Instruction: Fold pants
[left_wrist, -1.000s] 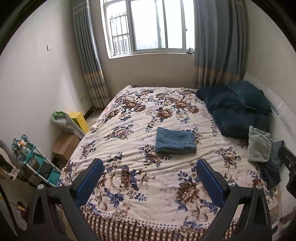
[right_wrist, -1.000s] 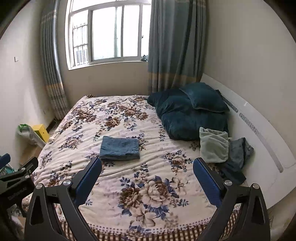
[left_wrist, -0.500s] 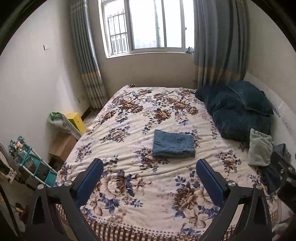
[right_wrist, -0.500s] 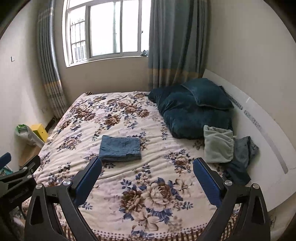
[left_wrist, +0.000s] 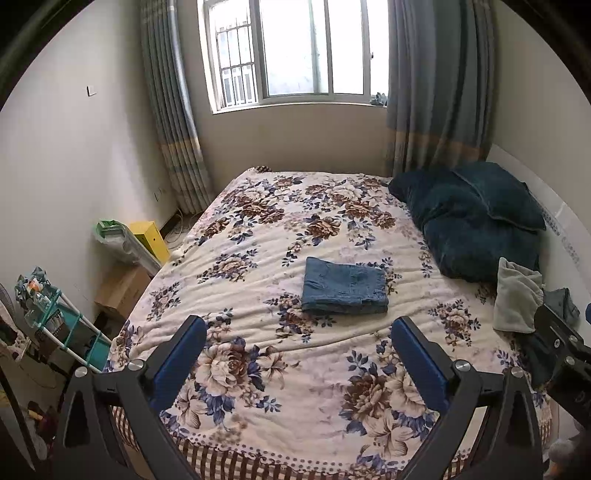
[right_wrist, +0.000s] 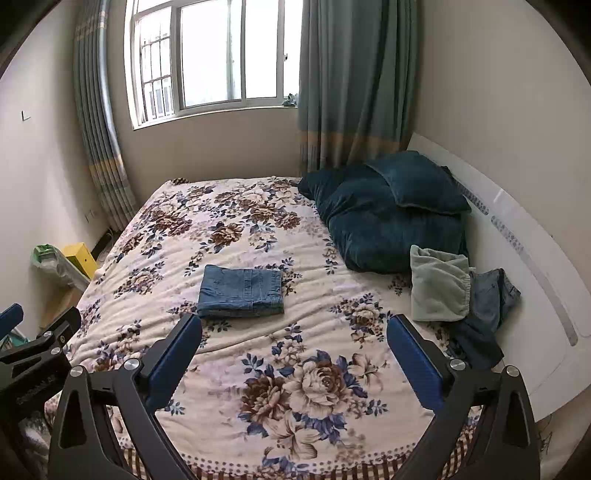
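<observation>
Folded blue denim pants (left_wrist: 343, 287) lie as a neat rectangle in the middle of the floral bedspread (left_wrist: 258, 229); they also show in the right wrist view (right_wrist: 241, 291). My left gripper (left_wrist: 298, 332) is open and empty, held over the foot of the bed, well short of the pants. My right gripper (right_wrist: 294, 330) is open and empty too, beside the left one. More clothes lie by the headboard: a pale green piece (right_wrist: 437, 284) and a denim piece (right_wrist: 491, 295).
Dark teal pillows (right_wrist: 388, 214) sit at the right by the white headboard (right_wrist: 524, 266). A yellow box (left_wrist: 149, 236), a cardboard box (left_wrist: 122, 291) and a teal rack (left_wrist: 59, 325) stand on the floor left of the bed. A window and curtains are behind.
Both grippers have drawn back and risen a little from the bed, so the view is wider. The folded pants have not moved. Both grippers stay open.
</observation>
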